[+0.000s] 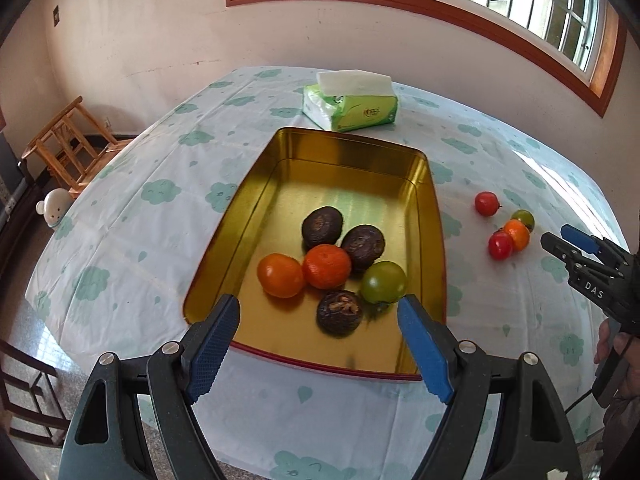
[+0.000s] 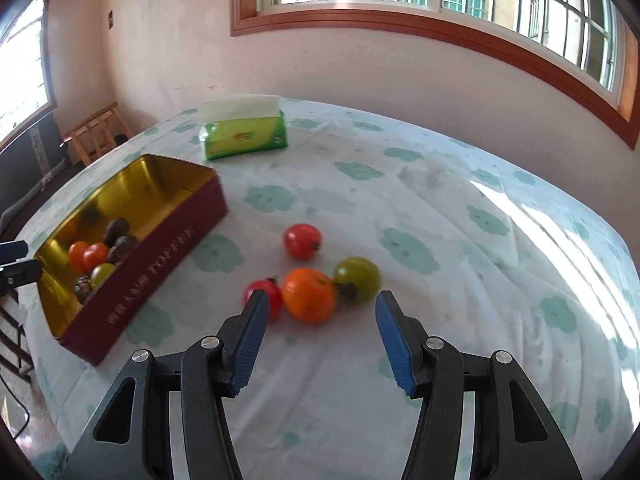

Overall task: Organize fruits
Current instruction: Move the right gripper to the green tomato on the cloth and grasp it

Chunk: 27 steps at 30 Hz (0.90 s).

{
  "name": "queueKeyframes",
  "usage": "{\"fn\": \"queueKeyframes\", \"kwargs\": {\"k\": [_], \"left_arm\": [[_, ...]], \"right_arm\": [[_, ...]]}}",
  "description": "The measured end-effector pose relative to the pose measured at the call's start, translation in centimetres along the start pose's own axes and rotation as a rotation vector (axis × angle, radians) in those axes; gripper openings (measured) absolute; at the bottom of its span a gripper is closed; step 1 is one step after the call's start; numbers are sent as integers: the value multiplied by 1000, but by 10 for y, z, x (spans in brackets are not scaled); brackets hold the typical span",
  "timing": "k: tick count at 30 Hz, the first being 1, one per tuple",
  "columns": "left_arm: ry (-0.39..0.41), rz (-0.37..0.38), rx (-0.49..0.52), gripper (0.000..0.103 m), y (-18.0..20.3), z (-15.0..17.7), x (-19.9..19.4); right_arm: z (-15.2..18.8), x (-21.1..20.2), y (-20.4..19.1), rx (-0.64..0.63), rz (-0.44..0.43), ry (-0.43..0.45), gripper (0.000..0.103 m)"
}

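A gold-lined tin (image 1: 352, 152) with dark red walls (image 2: 160, 236) holds several fruits: two oranges (image 1: 326, 266), a green tomato (image 1: 383, 282) and three dark brown fruits (image 1: 340, 312). My left gripper (image 1: 318, 312) is open and empty above the tin's near edge. On the cloth to the right of the tin lie two red tomatoes (image 2: 303, 241), an orange (image 2: 309, 295) and a green tomato (image 2: 357, 279). My right gripper (image 2: 320, 300) is open and empty just short of the orange; it also shows in the left wrist view (image 1: 556, 236).
A green tissue pack (image 1: 352, 104) lies behind the tin. The table (image 2: 440, 216) has a white cloth with green prints. Wooden chairs (image 1: 68, 140) stand off the left side. A sunlit patch lies on the right of the cloth.
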<state>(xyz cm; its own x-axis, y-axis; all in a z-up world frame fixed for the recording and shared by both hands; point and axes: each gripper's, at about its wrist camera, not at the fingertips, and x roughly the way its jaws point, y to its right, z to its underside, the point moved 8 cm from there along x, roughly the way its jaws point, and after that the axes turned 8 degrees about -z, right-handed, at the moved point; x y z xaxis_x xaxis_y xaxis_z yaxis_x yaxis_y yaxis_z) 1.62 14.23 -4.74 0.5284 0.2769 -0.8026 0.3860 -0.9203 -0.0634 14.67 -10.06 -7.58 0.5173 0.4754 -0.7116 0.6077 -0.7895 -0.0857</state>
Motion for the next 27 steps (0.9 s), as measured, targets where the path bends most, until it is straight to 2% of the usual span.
{"fn": "queueKeyframes", "kwargs": {"k": [5, 9, 15, 24, 27], "left_arm": [[-7, 30, 49, 79, 30, -2, 2], [-11, 46, 85, 78, 51, -2, 2], [-19, 65, 125, 79, 75, -3, 4], [-33, 91, 159, 78, 102, -4, 10], [-39, 95, 163, 79, 107, -3, 12]], "right_arm": [[13, 13, 26, -9, 31, -38, 56], [15, 25, 27, -23, 11, -50, 56], [8, 41, 21, -52, -10, -57, 56], [-11, 52, 19, -25, -62, -24, 55], [-14, 55, 17, -20, -79, -16, 49]]}}
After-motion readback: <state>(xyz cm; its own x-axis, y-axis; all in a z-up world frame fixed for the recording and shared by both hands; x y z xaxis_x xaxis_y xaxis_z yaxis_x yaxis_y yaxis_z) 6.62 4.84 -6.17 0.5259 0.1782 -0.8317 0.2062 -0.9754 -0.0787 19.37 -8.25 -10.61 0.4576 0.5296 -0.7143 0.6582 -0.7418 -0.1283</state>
